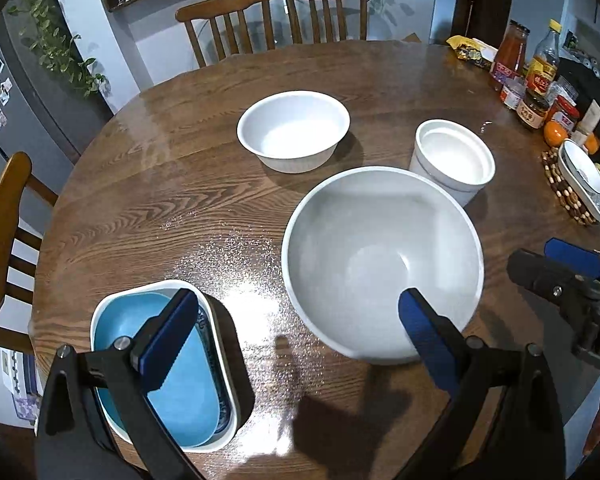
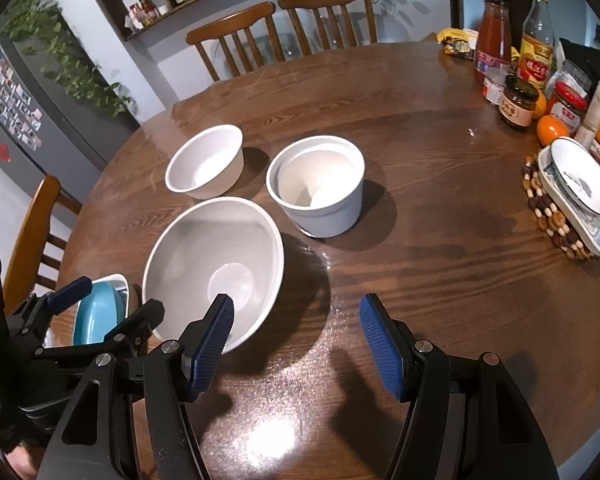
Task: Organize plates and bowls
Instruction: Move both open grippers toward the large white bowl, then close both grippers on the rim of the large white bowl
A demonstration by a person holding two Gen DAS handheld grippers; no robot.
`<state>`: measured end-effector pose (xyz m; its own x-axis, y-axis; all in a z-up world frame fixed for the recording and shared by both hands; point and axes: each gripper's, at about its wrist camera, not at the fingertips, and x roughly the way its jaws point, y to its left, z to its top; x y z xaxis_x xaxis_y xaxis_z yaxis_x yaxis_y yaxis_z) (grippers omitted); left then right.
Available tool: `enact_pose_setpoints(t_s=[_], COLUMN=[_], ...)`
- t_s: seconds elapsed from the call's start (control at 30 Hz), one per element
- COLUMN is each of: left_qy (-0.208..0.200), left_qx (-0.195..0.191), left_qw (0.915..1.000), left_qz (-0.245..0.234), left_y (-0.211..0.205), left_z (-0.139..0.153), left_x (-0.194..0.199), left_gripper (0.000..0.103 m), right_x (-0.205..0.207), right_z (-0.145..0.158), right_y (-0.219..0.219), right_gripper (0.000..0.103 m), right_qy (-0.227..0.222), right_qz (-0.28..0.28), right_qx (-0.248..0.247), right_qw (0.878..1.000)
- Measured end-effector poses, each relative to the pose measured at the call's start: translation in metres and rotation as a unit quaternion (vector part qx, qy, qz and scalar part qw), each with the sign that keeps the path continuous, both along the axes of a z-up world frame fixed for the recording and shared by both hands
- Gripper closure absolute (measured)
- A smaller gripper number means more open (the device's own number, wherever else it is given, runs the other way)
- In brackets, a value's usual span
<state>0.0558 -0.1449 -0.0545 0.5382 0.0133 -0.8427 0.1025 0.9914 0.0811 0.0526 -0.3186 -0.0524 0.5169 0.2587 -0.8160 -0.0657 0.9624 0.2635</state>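
Note:
A large white bowl (image 1: 380,264) (image 2: 216,264) stands on the round wooden table (image 1: 160,208). Behind it are a smaller white bowl (image 1: 294,130) (image 2: 206,164) and a nested pair of white cups (image 1: 454,160) (image 2: 318,186). At the near left, a blue plate (image 1: 180,380) (image 2: 96,312) lies in a white rectangular dish (image 1: 228,364). My left gripper (image 1: 298,332) (image 2: 112,300) is open, one finger over the blue plate, the other over the big bowl's near rim. My right gripper (image 2: 296,348) (image 1: 560,270) is open, its left finger at the bowl's near right edge. Neither holds anything.
At the right edge, a patterned plate in a white dish (image 2: 580,196) (image 1: 584,178) rests on a beaded trivet. Sauce bottles, jars (image 2: 518,100) and oranges crowd the far right. Wooden chairs (image 2: 236,36) stand behind and to the left of the table.

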Motion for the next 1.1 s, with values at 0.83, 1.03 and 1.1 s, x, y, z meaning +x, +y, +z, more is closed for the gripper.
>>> enact_pose_setpoints(t_s=[0.83, 1.03, 1.1], left_qy=[0.069, 0.088, 0.089], left_qx=[-0.043, -0.063, -0.066], left_qw=[0.9967, 0.9941, 0.9938], left_qz=[0.004, 0.010, 0.010], left_y=[-0.010, -0.009, -0.010], left_z=[-0.038, -0.044, -0.044], left_x=[0.029, 0.034, 0.034], left_gripper=[0.042, 0.062, 0.063], right_x=[0.043, 0.046, 0.046], right_z=[-0.035, -0.043, -0.045], right_y=[0.004, 0.003, 0.003], right_gripper=[0.037, 0.053, 0.064], right_qy=[0.036, 0.045, 0.047], right_qz=[0.047, 0.057, 0.062], right_qx=[0.026, 0.036, 0.039], right_qw=[0.998, 0.997, 0.996])
